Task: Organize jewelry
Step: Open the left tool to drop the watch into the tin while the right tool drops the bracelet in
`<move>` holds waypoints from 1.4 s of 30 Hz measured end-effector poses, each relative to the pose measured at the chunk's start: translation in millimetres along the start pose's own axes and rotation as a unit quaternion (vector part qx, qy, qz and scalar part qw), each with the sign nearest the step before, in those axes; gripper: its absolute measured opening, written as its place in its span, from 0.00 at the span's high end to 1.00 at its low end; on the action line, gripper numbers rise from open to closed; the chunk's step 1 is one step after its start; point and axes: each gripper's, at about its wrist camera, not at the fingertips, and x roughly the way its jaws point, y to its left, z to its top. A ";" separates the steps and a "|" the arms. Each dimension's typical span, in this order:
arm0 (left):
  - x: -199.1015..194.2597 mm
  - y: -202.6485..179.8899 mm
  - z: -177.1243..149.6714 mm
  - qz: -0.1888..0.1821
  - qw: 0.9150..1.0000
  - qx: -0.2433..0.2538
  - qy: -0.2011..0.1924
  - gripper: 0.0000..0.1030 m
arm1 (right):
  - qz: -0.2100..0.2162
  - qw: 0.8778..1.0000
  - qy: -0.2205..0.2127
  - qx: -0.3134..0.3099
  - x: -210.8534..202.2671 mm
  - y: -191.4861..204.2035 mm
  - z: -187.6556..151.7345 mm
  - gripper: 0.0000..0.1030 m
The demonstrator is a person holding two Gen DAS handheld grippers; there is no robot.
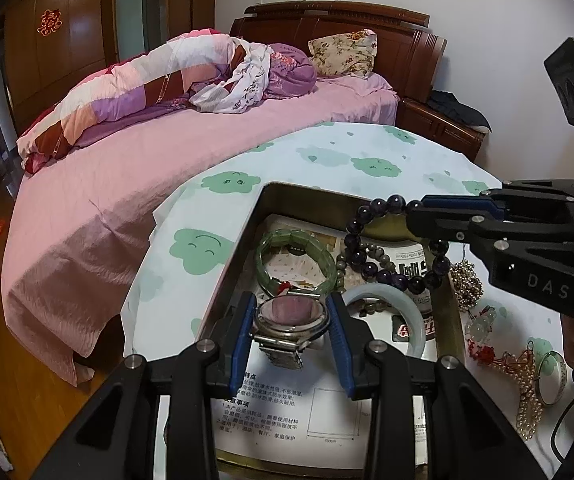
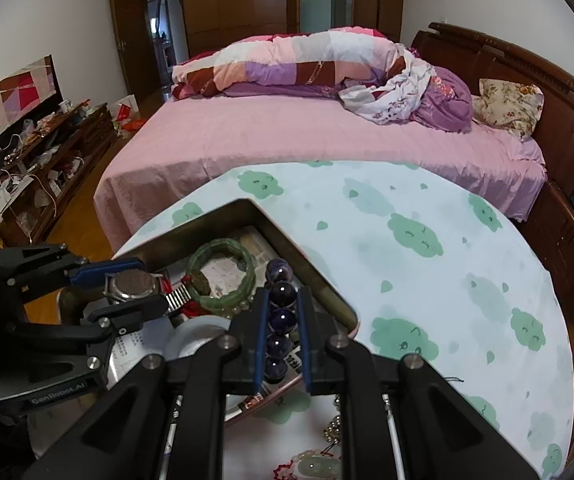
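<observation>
Above tray [image 1: 307, 196] rim, watch [image 1: 289, 316], beads [image 2: 281, 320] clamped

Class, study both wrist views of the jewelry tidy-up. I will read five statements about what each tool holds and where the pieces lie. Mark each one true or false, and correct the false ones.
1. The left tool grips a watch. True.
2. The right tool is open and empty. False: it is shut on the purple bracelet.
3. A green bracelet lies inside the tin. True.
4. The pearl strand lies in the tin. False: it lies on the cloth outside.
5. The pale bangle lies on the bed. False: it is in the tin.
</observation>
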 end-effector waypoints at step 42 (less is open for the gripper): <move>-45.2 -113.6 -44.4 -0.057 0.997 0.054 0.001 0.19 | -0.032 0.995 0.079 0.060 -86.8 -51.8 -189.7 0.11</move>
